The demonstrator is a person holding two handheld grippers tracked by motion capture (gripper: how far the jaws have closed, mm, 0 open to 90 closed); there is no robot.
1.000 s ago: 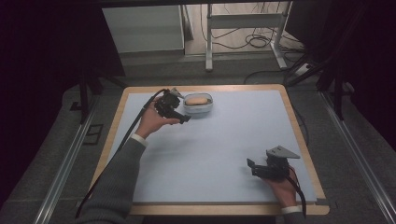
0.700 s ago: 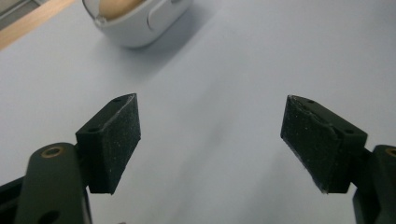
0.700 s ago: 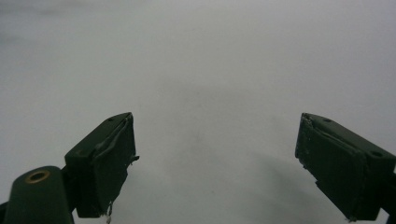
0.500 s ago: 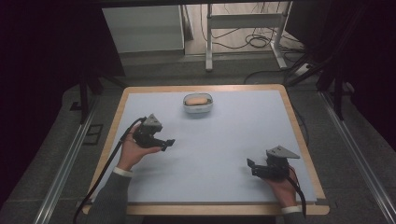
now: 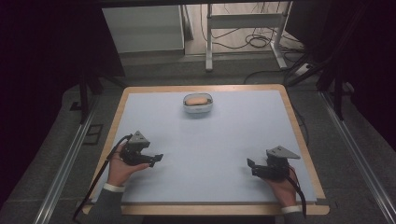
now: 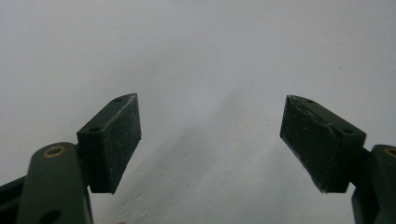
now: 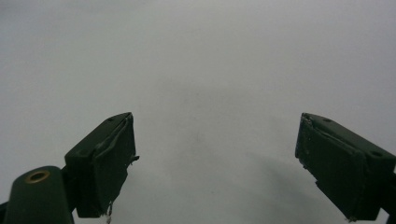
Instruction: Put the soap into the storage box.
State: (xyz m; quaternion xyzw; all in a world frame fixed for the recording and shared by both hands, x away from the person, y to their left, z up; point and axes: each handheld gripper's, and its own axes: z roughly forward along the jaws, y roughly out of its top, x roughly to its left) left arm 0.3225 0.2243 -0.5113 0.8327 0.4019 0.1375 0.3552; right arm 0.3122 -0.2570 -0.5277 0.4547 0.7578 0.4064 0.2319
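I have both claws low over the near half of the desk, and neither has anything in it. In the left gripper view my left claw stands wide apart, with bare pale surface between its black pads. The right claw is spread just as wide over the same blank surface. From the high view, the left claw sits near the left edge and the right claw near the right edge, well apart from each other.

The one thing to handle is a small pale bowl near the far edge of the desk, roughly centred, with a tan, rounded lump lying in it, possibly a bread roll, though it is too small for me to be sure.

I judge the lump light and soft, so I would close gently across its narrow middle to avoid crushing it. The bowl looks stiff and smooth and is probably slippery. If I take it, I would pinch its rim, one pad inside and one outside. It may skid when nudged, so steadying it with the other claw seems wise.
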